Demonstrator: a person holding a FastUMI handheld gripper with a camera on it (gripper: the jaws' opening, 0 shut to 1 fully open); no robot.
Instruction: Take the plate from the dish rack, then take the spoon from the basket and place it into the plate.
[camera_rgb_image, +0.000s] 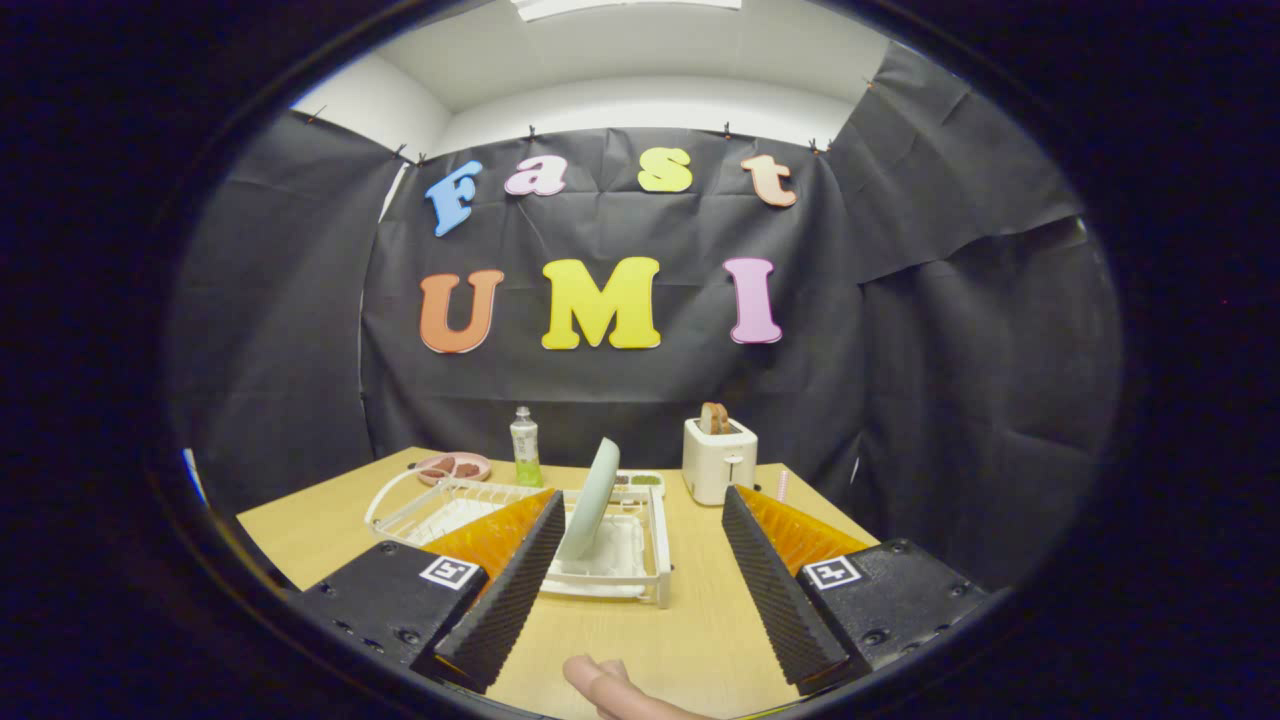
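Gripper view, tongs spread wide, ridged fingers, round pale plate upright in white wire dish rack, wooden table.

Claw — ribbed wedge fingers, screwed black mounts, square tag markers.

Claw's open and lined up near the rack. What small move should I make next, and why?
Probably ease the claw forward toward the plate. It stands upright on edge in the dish rack, just ahead of the open fingers and closer to the left one, with nothing gripped yet. Shift slightly left so its rim falls between them.
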